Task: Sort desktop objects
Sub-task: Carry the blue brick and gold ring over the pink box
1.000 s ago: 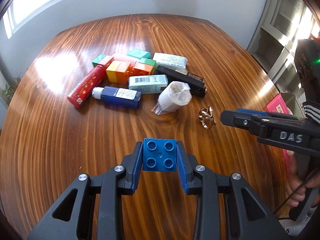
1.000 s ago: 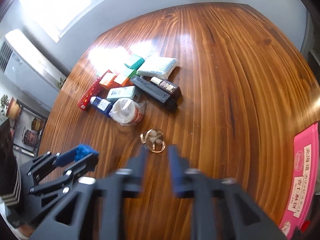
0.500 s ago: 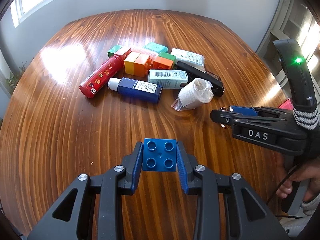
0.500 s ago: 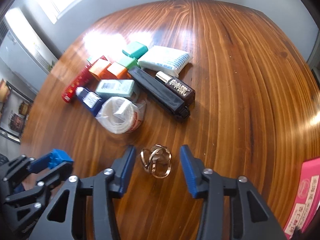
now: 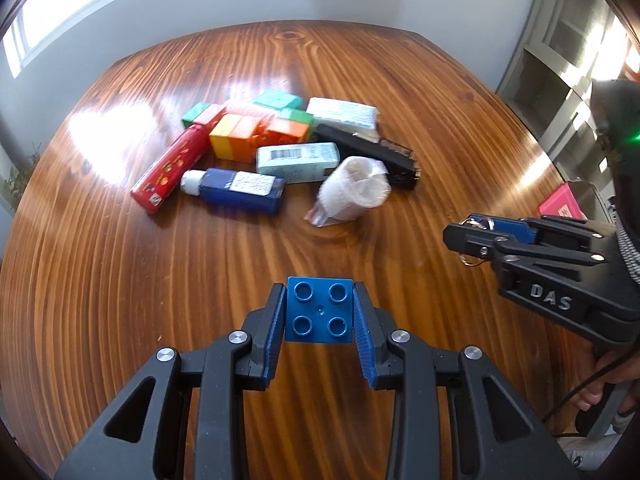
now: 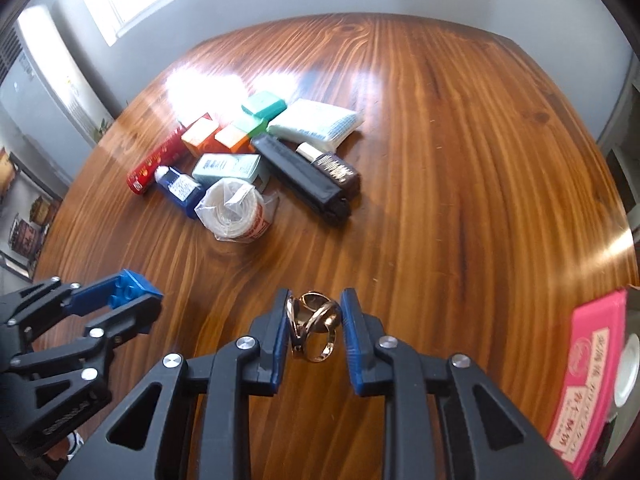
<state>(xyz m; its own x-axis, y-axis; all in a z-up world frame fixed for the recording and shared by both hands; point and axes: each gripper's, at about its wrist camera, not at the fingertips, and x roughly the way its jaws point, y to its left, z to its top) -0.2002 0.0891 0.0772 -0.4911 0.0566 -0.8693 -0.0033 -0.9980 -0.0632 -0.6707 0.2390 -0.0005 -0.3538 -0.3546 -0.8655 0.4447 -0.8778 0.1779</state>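
My left gripper [image 5: 319,316] is shut on a blue four-stud brick [image 5: 319,309] and holds it above the wooden table [image 5: 120,280]; both also show at the lower left of the right wrist view [image 6: 124,292]. My right gripper [image 6: 314,322] is shut on a gold metal ring puzzle [image 6: 312,326] and holds it off the table; it shows at the right of the left wrist view [image 5: 474,236]. A pile of objects lies mid-table: a red tube [image 5: 172,164], a blue bottle [image 5: 236,190], a pale green box [image 5: 298,162], coloured blocks [image 5: 256,134], a bagged white roll [image 5: 354,190] and a black case [image 5: 368,152].
A white tissue pack [image 6: 316,126] and a brown bottle [image 6: 332,170] lie at the pile's far side. A pink box [image 6: 588,384] sits at the table's right edge. A shelf unit [image 5: 560,64] stands beyond the table on the right.
My right gripper moved over the gold ring puzzle, shut on it and lifted it from the table. My left gripper kept its hold on the blue brick and shifted slightly.
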